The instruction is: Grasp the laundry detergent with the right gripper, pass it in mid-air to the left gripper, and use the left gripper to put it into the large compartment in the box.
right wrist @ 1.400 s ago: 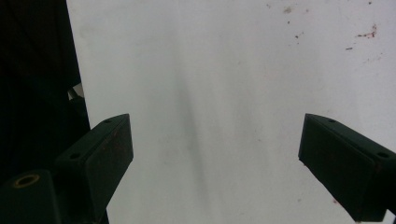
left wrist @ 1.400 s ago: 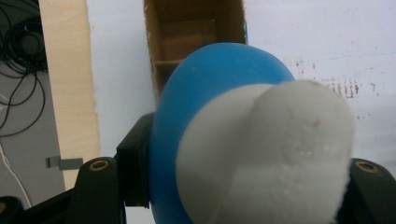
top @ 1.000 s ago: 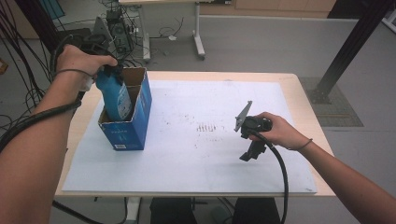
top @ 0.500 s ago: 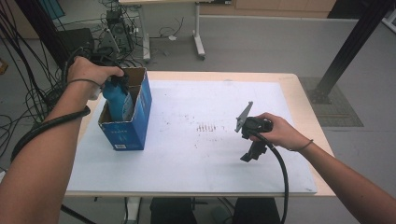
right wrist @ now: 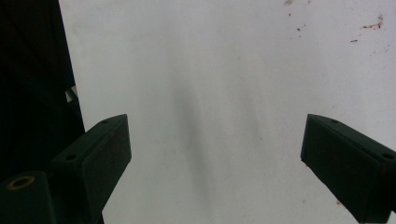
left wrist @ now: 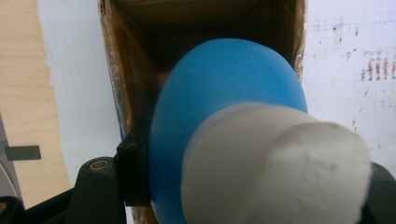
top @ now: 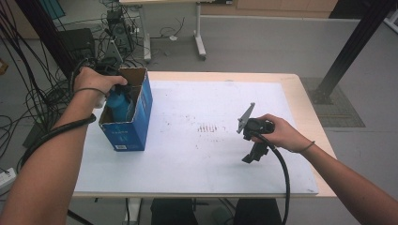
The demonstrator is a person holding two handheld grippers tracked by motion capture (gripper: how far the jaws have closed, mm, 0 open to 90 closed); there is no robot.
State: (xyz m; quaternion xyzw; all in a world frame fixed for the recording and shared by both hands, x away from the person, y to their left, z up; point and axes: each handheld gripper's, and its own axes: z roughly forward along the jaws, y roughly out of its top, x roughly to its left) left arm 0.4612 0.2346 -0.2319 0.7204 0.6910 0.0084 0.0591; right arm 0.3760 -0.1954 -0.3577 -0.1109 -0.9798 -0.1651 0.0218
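1. A person stands at a table (top: 300,101) covered with a white sheet, holding a two-jaw gripper in each hand
2. The left gripper (top: 112,91) is clamped on a blue bottle (top: 119,105) with a white cap (left wrist: 275,168); its jaws press the bottle's shoulder from both sides, just below the cap
3. The bottle hangs upright, partly inside an open blue cardboard box (top: 136,124) that stands at the table's left edge; whether its base touches the bottom of the box cannot be told
4. The right gripper (top: 253,152) hovers over the white sheet, well apart from the box, with its jaws wide apart and nothing between them
5. Judged by its look, the bottle is smooth, rounded plastic, probably stiff and fairly light, but slippery; a grip at the shoulder below the cap seems safest, since the wider body could slide out
6. The box walls are thin card and could tip if nudged
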